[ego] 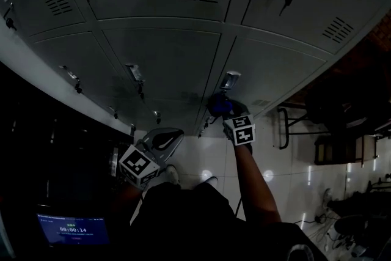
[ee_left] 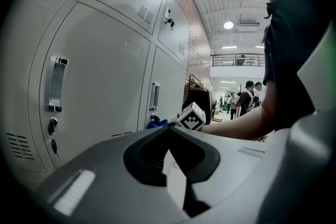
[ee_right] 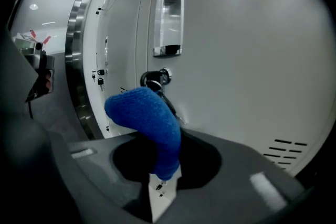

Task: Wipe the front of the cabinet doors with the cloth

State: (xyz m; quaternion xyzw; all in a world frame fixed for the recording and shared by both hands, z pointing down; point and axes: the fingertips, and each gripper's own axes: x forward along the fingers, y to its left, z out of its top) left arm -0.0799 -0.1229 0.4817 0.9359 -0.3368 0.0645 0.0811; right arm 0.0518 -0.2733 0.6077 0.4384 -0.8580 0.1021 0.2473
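A blue cloth (ee_right: 149, 123) is clamped in my right gripper (ee_right: 160, 168), which is shut on it. The cloth's free end bulges forward, close to a lock with a key (ee_right: 155, 78) on a grey cabinet door (ee_right: 247, 60), under a recessed handle (ee_right: 170, 18). In the head view the right gripper (ego: 227, 116) holds the cloth (ego: 219, 106) at the lower door (ego: 171, 58), just under that handle (ego: 230, 79). My left gripper (ego: 166, 140) hangs back near the person's body, shut and holding nothing, away from the doors. From the left gripper (ee_left: 169, 129) I see the cloth (ee_left: 156, 124) at the door (ee_left: 100, 76).
Keys hang from several locks (ego: 287, 0) on the upper doors. Dark chairs and a frame (ego: 330, 137) stand to the right on a glossy tiled floor (ego: 287, 174). A lit screen (ego: 73, 230) sits at the lower left. People stand far down the hall (ee_left: 249, 97).
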